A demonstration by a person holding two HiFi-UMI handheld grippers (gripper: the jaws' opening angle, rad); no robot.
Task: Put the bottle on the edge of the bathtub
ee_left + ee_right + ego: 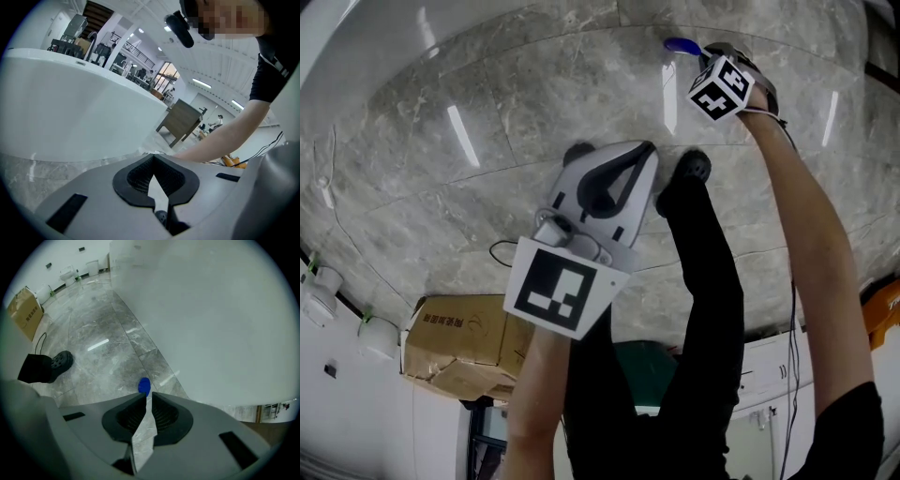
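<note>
Item: blue bottle (144, 385), picked up but not yet placed; task at an early stage.
Location: low over the marble floor (93, 333), close beside the white bathtub (211, 310) wall, at the tip of the right gripper (146, 396). Its fingers (164, 414) are drawn nearly together and appear to pinch the bottle, with a narrow gap behind. Left gripper (153, 158): fingers meet at the tips, nothing held. Done: pick-up, by the look of it. Outstanding: raising the bottle to the bathtub's edge, setting it down there, letting go.
</note>
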